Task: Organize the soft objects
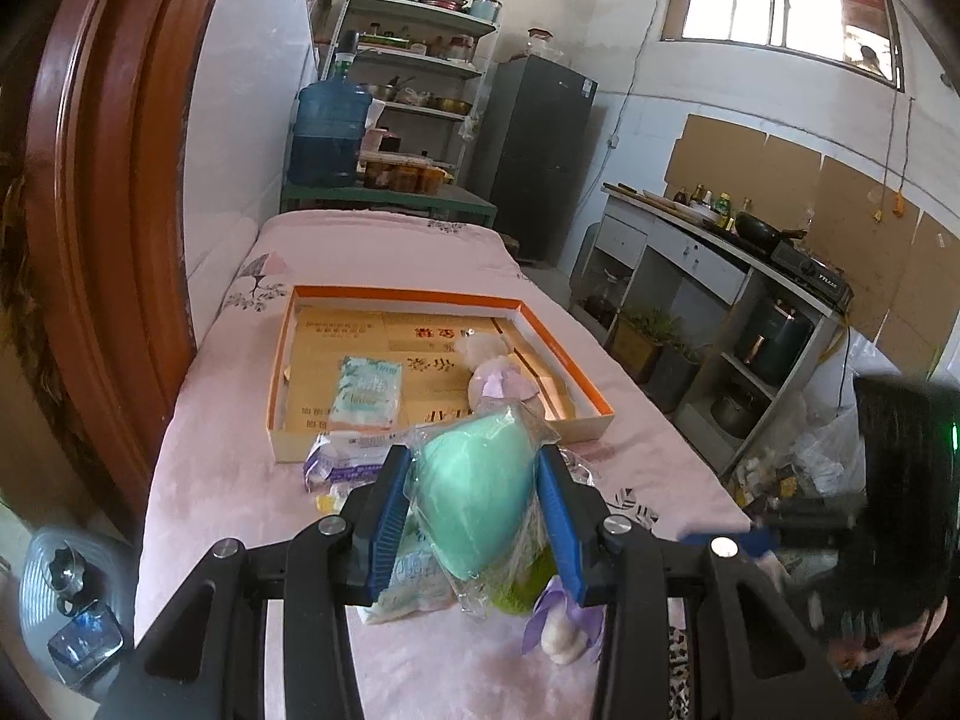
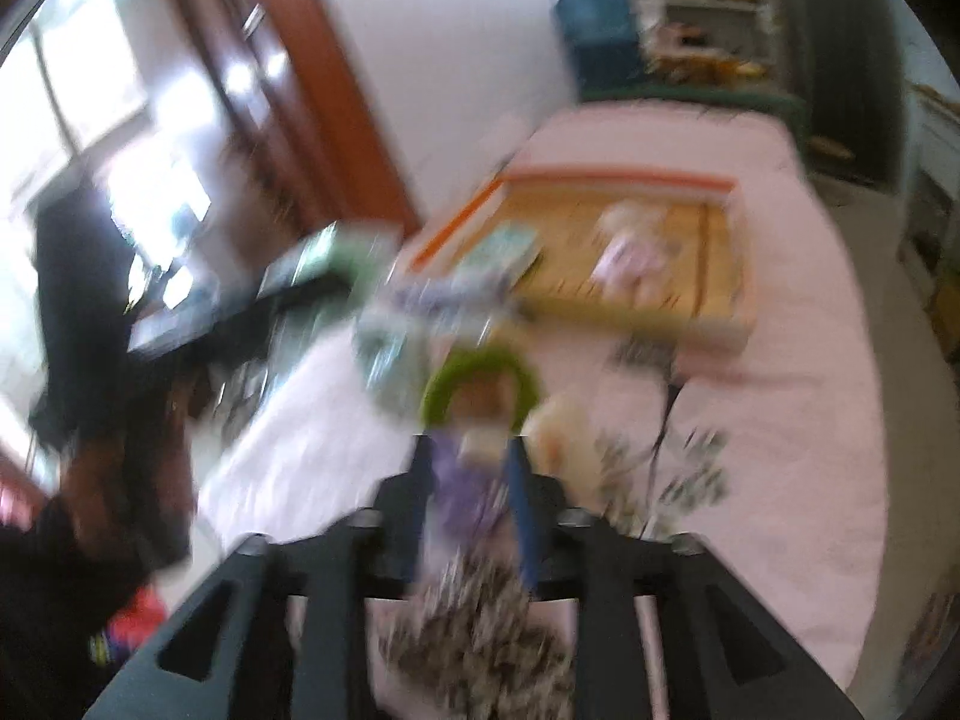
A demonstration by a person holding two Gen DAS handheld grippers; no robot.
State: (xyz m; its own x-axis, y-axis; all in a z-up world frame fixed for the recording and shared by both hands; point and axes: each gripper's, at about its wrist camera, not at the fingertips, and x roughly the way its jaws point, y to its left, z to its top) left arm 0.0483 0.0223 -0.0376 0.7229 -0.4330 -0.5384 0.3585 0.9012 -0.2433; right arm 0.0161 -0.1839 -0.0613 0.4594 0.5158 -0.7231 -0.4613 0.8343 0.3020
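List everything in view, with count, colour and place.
Green sponge: one, mint, plastic-wrapped, between the left fingers.
Tray: one, orange-rimmed, on the pink bed cover.
Tissue pack: one, pale teal, inside the tray.
Plush doll: one, white and lilac, inside the tray.
Wipes pack: one, white and purple, before the tray's near edge.
Second doll: one, white and purple, near bed edge.
Water jug: one, blue, beyond the bed.
Left gripper: shut on sponge.
Right gripper: blurred, around something purple.
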